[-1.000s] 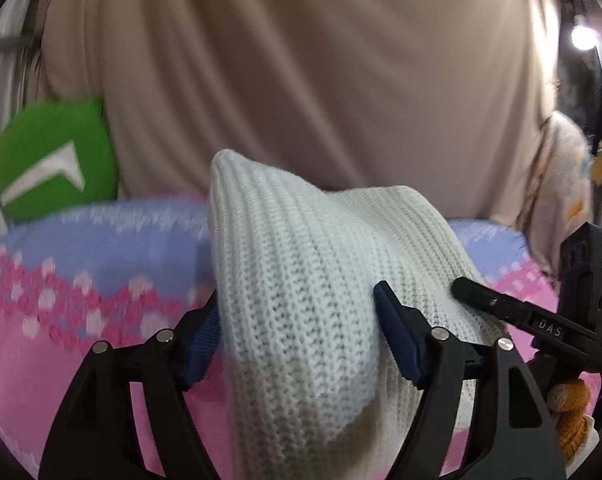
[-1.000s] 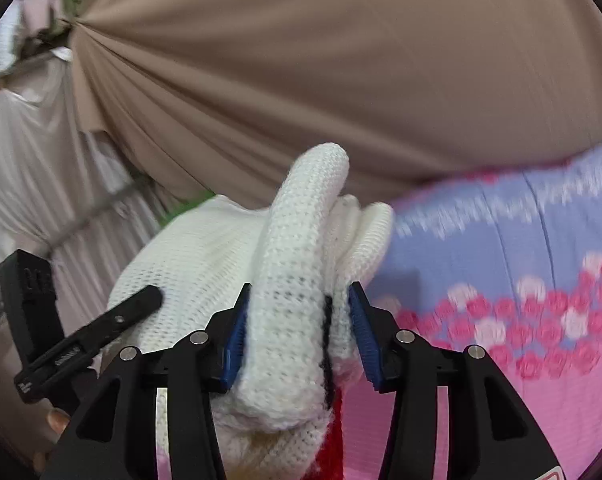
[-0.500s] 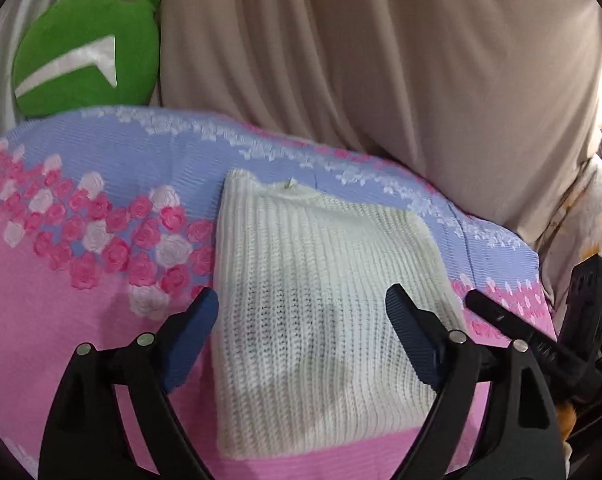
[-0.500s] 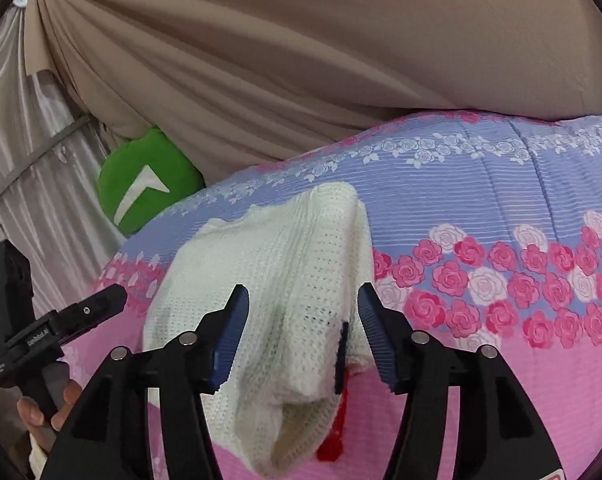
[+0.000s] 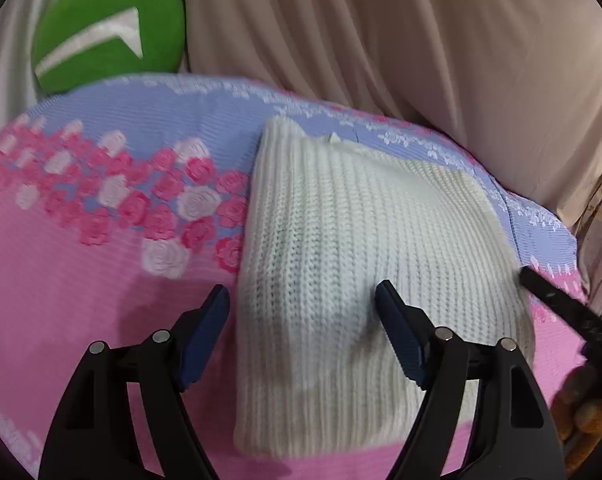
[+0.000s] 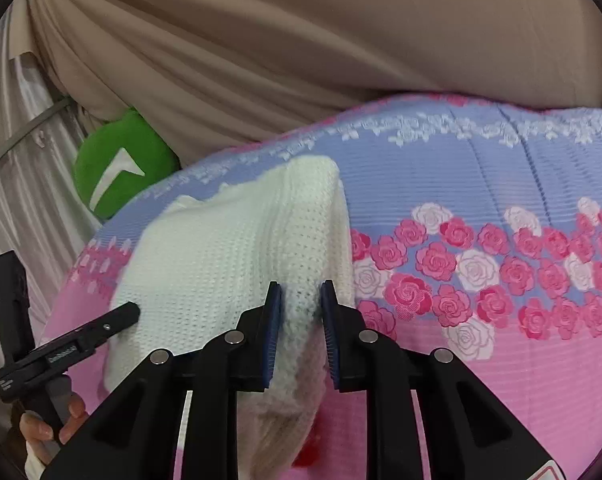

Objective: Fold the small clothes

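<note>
Left wrist view showed the left tongs (image 5: 301, 312) with jaws apart and closing, hovering over the near part of a folded white knit sweater (image 5: 365, 248); the blue pads straddled its near left portion without pressing it. Beyond the tongs the sweater lay flat on a pink and lilac rose-patterned bedspread (image 5: 101, 240), with a green cushion (image 5: 109, 28) and a beige curtain (image 5: 421, 40) farther back. Right wrist view showed the right tongs (image 6: 301, 300) closing, their pads pinching the thick folded right edge of the sweater (image 6: 221, 264). Left of them the other tool's black finger lay against the knit, held by a hand (image 6: 45, 428); roses spread to the right.
</note>
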Motion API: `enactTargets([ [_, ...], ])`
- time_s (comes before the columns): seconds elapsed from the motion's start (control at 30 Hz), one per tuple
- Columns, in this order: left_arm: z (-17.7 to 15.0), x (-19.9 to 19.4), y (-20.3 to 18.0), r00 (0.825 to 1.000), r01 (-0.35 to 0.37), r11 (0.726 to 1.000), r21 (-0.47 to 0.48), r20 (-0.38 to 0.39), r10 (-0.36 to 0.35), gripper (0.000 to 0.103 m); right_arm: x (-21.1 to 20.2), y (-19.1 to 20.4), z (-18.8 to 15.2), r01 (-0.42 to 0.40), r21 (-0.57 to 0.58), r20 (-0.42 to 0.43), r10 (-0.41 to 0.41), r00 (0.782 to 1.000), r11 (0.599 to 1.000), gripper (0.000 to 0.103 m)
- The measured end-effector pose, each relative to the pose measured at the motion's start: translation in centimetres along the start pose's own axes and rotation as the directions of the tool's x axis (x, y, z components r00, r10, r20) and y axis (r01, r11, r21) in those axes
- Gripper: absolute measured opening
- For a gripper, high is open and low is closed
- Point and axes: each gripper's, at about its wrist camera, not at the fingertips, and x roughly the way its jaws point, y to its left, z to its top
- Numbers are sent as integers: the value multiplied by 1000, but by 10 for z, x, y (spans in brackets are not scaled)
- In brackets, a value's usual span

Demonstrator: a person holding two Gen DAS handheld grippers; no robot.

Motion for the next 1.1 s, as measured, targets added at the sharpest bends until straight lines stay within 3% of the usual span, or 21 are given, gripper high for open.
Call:
enactTargets([
  [0.07, -10, -22, -7, 997, -46, 998, 48, 60, 43, 73, -24, 16, -11, -17, -58, 18, 18, 1000, 998, 16],
  [0.13, -23, -34, -12, 995, -67, 995, 75, 80, 60, 76, -26, 28, -26, -40, -101, -28, 37, 999, 994, 16],
  [0.27, -43, -15, -21, 995, -100, 990, 97, 7, 100, 75, 20, 27, -63, 94, -175, -139, -119, 983, 980, 14],
  [0.37, -59, -6, -16, 991, -127, 988, 83, -22, 130, 75, 8, 16, -65, 66, -96, -115, -77, 990, 993, 13],
  [0.5, -74, -22, -16, 990, -144, 988, 63, 11, 144, 80, -27, 27, -76, 69, -95, -59, -75, 995, 993, 15],
  [0.53, -78, -25, -18, 988, -156, 986, 62, 22, 155, 87, -31, 29, -85, 74, -98, -59, -80, 995, 992, 20],
  [0.6, -90, -31, -24, 985, -170, 983, 65, 36, 168, 90, -34, 31, -100, 109, -102, -69, -117, 991, 989, 24],
  [0.7, -99, -37, -34, 981, -190, 978, 90, 39, 188, 92, -28, 29, -125, 115, -79, -127, -125, 984, 990, 45],
  [0.73, -102, -39, -36, 979, -204, 975, 92, 44, 201, 95, -27, 30, -128, 128, -79, -142, -139, 980, 989, 46],
  [0.83, -109, -41, -42, 976, -217, 972, 95, 37, 214, 96, -37, 40, -131, 184, -120, -65, -192, 979, 976, 70],
  [0.97, -115, -43, -48, 964, -265, 959, 95, 41, 263, 96, -44, 47, -134, 264, -136, -7, -267, 964, 955, 76],
  [1.1, -116, -47, -47, 968, -248, 964, 90, 55, 244, 96, -45, 42, -134, 259, -99, -18, -262, 965, 961, 79],
])
